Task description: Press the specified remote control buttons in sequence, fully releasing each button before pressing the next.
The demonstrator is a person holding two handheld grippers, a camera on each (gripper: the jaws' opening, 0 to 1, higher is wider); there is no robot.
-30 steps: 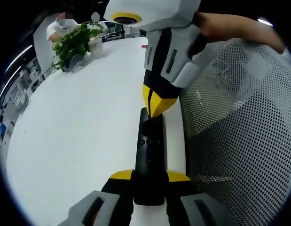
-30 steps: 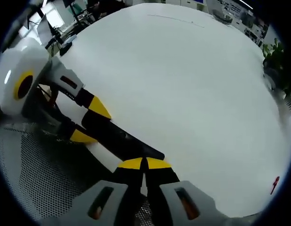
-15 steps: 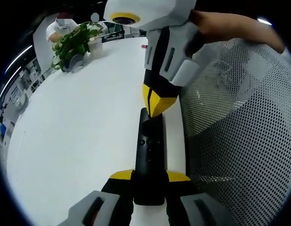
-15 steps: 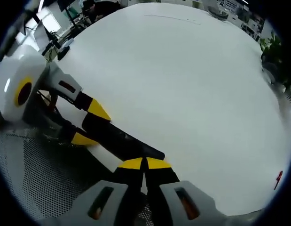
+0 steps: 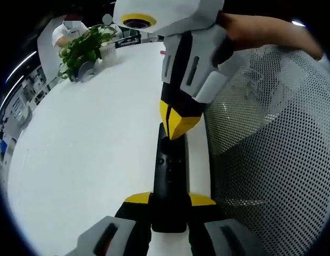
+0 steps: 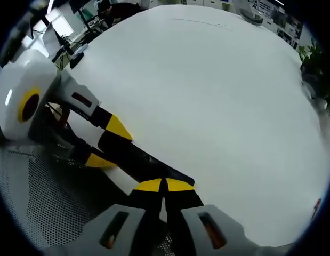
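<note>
Between the jaws of the left gripper (image 5: 168, 210) sits the remote control (image 5: 170, 176), a slim black bar clamped by its near end and pointing away along the edge of the white table (image 5: 90, 154). Its far end reaches toward the right gripper (image 5: 176, 125), whose yellow tips are drawn together into one narrow point and rest at or just above the remote's far end; whether they actually touch a button is hard to tell from this angle. In the right gripper view those same tips (image 6: 163, 185) are pressed together over the dark bar (image 6: 143, 160), with the left gripper (image 6: 109, 144) holding it from the far side.

The remote looks light, stiff and smooth-sided, so it would likely slide or tip under a press unless it is pinched firmly across its narrow sides near the bottom end, clear of the buttons, as it is now. A few small buttons (image 5: 166, 160) show on its upper face.

Beside the table edge stands a chair with a pale mesh back (image 5: 271, 160), and a hand (image 5: 260, 32) shows on the right gripper's body. The table is broad, plain and glossy. At its far side stands a potted plant (image 5: 85, 50), with a small red thing (image 5: 163, 52) lying well apart from it. Beyond is an office with desks and shelves.
</note>
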